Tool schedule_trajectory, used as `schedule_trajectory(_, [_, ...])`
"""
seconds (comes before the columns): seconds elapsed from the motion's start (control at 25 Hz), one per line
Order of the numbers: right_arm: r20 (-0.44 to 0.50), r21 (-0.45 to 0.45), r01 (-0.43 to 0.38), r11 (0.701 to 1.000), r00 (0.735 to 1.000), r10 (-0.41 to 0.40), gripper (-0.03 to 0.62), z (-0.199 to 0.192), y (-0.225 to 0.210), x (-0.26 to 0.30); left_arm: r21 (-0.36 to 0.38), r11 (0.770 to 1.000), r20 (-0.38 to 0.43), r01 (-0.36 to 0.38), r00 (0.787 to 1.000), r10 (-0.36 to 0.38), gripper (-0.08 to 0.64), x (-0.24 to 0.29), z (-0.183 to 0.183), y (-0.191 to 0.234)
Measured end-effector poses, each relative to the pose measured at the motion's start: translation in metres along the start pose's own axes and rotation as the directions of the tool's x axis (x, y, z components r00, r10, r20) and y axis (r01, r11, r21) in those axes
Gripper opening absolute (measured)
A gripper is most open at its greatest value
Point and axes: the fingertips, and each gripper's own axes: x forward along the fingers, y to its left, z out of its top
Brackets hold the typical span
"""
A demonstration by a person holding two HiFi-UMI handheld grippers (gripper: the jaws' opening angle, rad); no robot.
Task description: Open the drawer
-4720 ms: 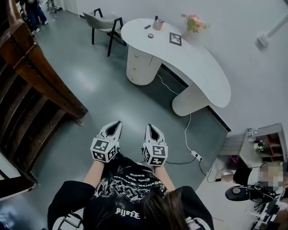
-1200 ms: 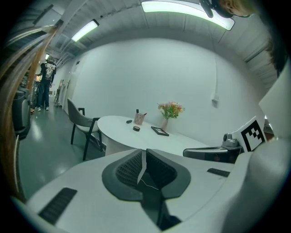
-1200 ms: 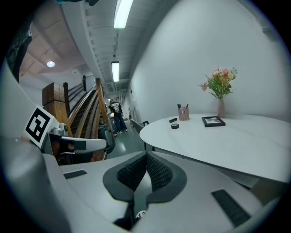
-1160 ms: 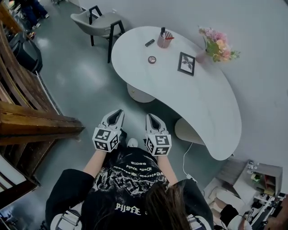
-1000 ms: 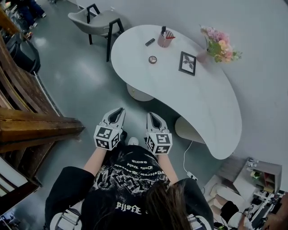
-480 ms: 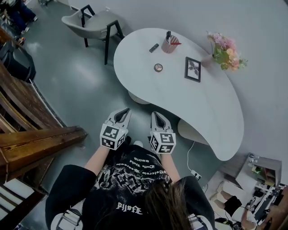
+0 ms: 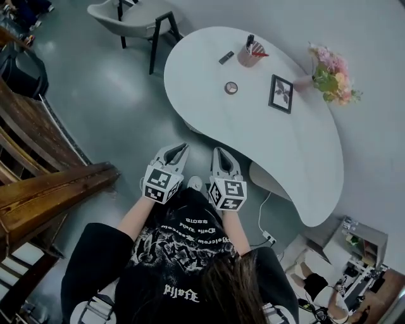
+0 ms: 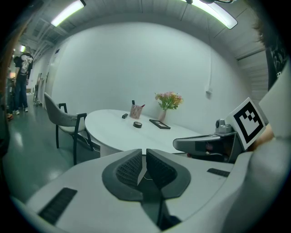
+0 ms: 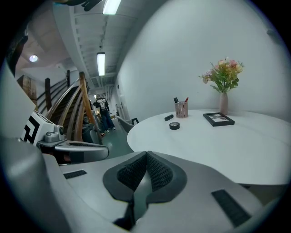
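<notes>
A white curved desk (image 7: pixel 253 120) stands in front of me. Its rounded pedestal (image 8: pixel 110 147) shows below the top in the left gripper view; I cannot make out any drawer front. My left gripper (image 7: pixel 180 147) and right gripper (image 7: pixel 219 152) are side by side just short of the desk's near edge, pointing at it and touching nothing. In the left gripper view the left gripper (image 8: pixel 142 152) has its pads together with nothing between them. In the right gripper view the right gripper (image 9: pixel 147 154) is likewise shut and empty.
On the desk are a pen cup (image 7: pixel 249 56), a small black bar (image 7: pixel 226 57), a round tape roll (image 7: pixel 231 88), a picture frame (image 7: pixel 281 93) and flowers (image 7: pixel 332 74). A grey chair (image 7: pixel 133 12) stands beyond. A wooden staircase (image 7: pixel 44 183) is at left, a cable and power strip (image 7: pixel 268 238) at right.
Both grippers have moved forward together toward the desk's near edge, and the desk now looms nearer. Both stay shut and empty.
</notes>
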Motion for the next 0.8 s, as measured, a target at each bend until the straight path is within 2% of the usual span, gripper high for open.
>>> schedule_trajectory(0.16, [-0.029, -0.042, -0.053, 0.998, 0.998, 0.052, 0.026, -0.006, 0.004, 0.011, -0.025, 0.999, 0.010, -0.040, 0.999, 0.040, 0.029, 0.008, -0.008, 0.006])
schedule_trajectory(0.32, [-0.026, -0.052, -0.046, 0.998, 0.999, 0.045, 0.026, -0.017, 0.005, 0.019, -0.032, 0.997, 0.013, -0.071, 0.997, 0.071, 0.029, 0.011, -0.023, 0.014])
schedule_trajectory(0.6, [-0.038, -0.133, -0.042, 0.990, 0.999, 0.037, 0.026, -0.040, 0.012, 0.024, -0.063, 0.986, 0.034, -0.156, 0.987, 0.158, 0.029, 0.017, -0.042, 0.032])
schedule_trajectory(0.8, [-0.069, -0.161, -0.082, 0.984, 0.995, 0.072, 0.026, -0.061, 0.012, 0.041, -0.041, 0.984, 0.046, -0.176, 0.983, 0.178, 0.029, 0.031, -0.056, 0.039])
